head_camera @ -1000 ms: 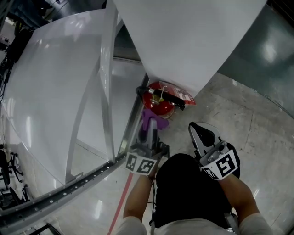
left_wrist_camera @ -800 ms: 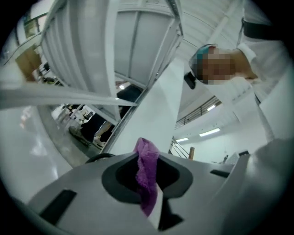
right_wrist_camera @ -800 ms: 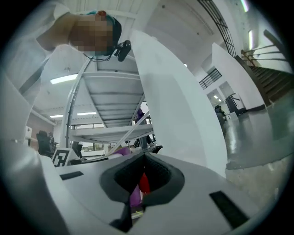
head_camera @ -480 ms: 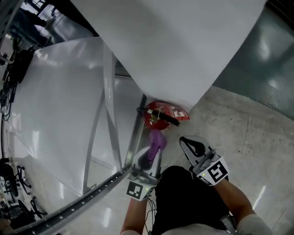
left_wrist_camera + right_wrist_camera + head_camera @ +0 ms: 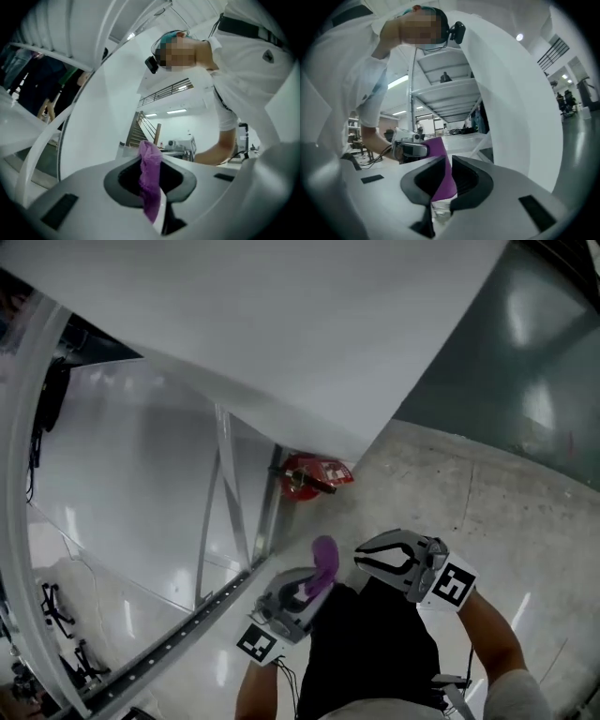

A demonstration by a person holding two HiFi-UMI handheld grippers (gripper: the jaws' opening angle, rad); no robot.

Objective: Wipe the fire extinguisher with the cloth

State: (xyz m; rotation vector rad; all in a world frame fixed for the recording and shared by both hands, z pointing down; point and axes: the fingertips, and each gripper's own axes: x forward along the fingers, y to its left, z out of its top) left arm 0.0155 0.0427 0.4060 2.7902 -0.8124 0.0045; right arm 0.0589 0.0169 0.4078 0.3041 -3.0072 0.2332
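1. The small red metal fire extinguisher (image 5: 314, 474) sits low on the grey speckled floor (image 5: 469, 493). It is tucked at the foot of the big white board (image 5: 281, 352), just beside the shiny metal frame (image 5: 225, 484).
2. The left gripper (image 5: 311, 585) pinches the soft purple cloth (image 5: 324, 562) tight between its jaws. The cloth sticks up out of them like a little flag.
3. The right gripper (image 5: 364, 559) has its jaws pressed almost together, with only a thin slit. The purple seen through that slit looks like the cloth in the other gripper. I think this one holds nothing.
4. Both grippers are up near the person's body and point about level. They are well apart from the fire extinguisher, which is down below and further ahead.
5. So no rubbing goes on right now. The cloth touches nothing but the left jaws.
6. I cannot tell from here if the red body is clean yet.
7. If there is more to wipe, the left gripper must go down and forward. It has to press the loose end of the cloth on the red side and rub.
8. It should mind the black handle on top and the metal frame close by.
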